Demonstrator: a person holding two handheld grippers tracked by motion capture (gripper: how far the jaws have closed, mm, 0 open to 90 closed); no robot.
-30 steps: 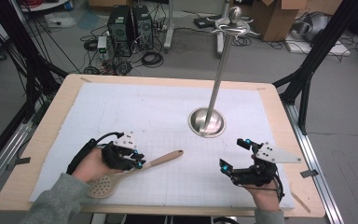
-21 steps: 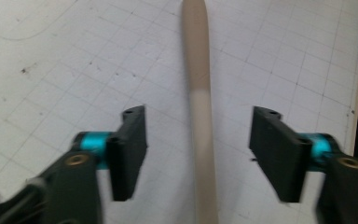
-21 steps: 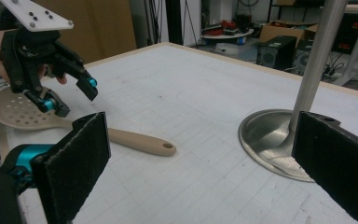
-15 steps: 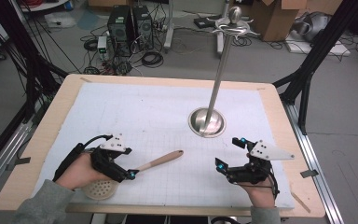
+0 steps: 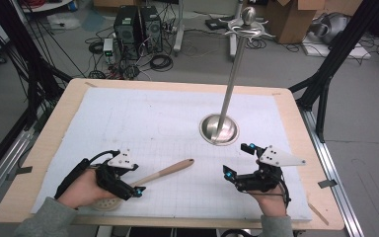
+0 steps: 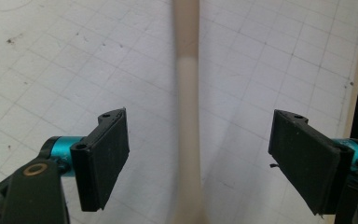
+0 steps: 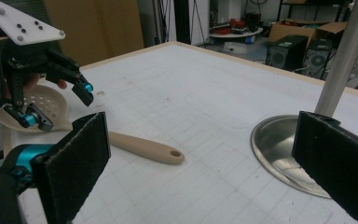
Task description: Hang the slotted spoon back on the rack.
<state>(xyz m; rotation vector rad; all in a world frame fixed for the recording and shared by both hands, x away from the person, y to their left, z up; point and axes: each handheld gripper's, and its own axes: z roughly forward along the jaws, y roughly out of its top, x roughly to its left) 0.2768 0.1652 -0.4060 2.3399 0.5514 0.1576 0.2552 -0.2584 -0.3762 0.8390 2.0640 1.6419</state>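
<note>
You work at a wooden table (image 5: 64, 113) covered by a white gridded mat (image 5: 153, 123), with a round steel base (image 5: 219, 129) and its tall pole standing on the right half. Behind it the room floor holds computer towers (image 5: 135, 22), loose cables and cardboard boxes.

The slotted wooden spoon (image 5: 165, 172) lies near the front left of the mat, handle angled up toward the steel base, bowl under your left hand. Your left gripper (image 5: 134, 190) straddles the handle with its jaws spread wide; they have just been opening, and in the left gripper view the handle (image 6: 187, 116) runs between the pads without touching either. A second ago that gripper sat farther right along the handle, clamped on it; it now sits back nearer the bowl. Your right gripper (image 5: 238, 165) hovers apart over the front right, jaws wide with nothing between them, unchanged.

Your left hand hides most of the perforated bowl (image 7: 46, 105) from above, and the handle is blurred close up.
</note>
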